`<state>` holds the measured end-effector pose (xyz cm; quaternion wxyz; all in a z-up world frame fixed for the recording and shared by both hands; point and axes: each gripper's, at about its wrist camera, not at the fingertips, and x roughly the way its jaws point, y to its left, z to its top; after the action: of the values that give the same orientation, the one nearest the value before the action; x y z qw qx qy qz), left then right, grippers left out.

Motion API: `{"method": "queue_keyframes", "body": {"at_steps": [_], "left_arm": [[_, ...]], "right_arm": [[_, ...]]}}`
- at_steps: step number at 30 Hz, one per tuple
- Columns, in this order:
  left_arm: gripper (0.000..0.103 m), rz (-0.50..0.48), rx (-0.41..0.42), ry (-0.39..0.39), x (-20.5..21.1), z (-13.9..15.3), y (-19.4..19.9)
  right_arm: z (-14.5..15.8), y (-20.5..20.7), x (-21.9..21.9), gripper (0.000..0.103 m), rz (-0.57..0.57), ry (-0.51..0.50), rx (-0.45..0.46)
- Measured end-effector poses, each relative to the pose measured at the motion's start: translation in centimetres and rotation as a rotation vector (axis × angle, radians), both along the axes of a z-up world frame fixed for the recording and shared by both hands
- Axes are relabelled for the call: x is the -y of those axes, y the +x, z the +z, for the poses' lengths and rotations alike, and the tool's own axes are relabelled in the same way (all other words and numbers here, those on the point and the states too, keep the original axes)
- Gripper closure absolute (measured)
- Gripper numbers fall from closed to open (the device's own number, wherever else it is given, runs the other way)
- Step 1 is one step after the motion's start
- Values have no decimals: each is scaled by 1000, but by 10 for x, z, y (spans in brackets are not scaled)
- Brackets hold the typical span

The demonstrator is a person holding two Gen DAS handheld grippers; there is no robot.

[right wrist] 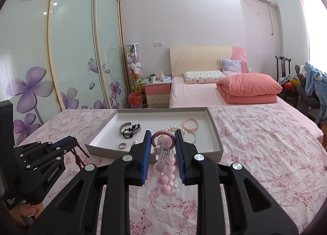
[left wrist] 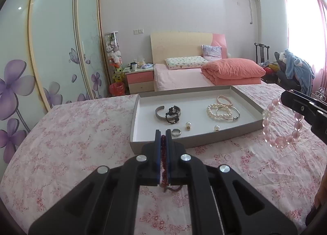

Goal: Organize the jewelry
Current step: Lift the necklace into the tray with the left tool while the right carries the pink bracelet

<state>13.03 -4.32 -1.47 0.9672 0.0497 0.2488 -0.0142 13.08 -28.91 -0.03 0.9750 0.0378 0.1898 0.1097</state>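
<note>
A: Left gripper [left wrist: 162, 133] state?

B: Clenched on the dark red bead strand [left wrist: 163, 159]; strand pinched lengthwise between the blue pads, loose end hanging below the jaws, clear of the floral cloth [left wrist: 71, 143].

A: Right gripper [right wrist: 161, 149]?

B: Clamped on the pink bead bracelet [right wrist: 163, 163]; jaws partly apart, pads pressing the loop's sides, lower beads dangling above the cloth.

A: Governing relation for the next move?

B: Tray [right wrist: 214, 130] straight ahead of both grippers and lower. Long axis across the view, near rim facing the tongs. Left gripper nearer the tray's left end, by the silver ring [left wrist: 176, 132]; right gripper nearer the right end, by the pearl bracelet [left wrist: 216, 110].

A: Likely requirement?

B: Probably carry forward over the near rim, then release onto bare tray floor.
</note>
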Motion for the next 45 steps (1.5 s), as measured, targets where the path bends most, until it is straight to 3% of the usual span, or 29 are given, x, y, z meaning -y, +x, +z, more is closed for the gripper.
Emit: {"method": "queue_keyframes", "body": {"at_steps": [13, 23, 32, 45], "left_arm": [[98, -16, 79, -89, -5, 31, 12], [98, -18, 129, -101, 0, 46, 41], [98, -30, 84, -137, -4, 30, 86], [97, -36, 12, -131, 4, 1, 139]], "right_arm": [[23, 0, -2, 79, -25, -7, 142], [35, 27, -4, 79, -54, 20, 198], [28, 66, -7, 79, -59, 50, 165], [0, 116, -21, 79, -58, 61, 63]]}}
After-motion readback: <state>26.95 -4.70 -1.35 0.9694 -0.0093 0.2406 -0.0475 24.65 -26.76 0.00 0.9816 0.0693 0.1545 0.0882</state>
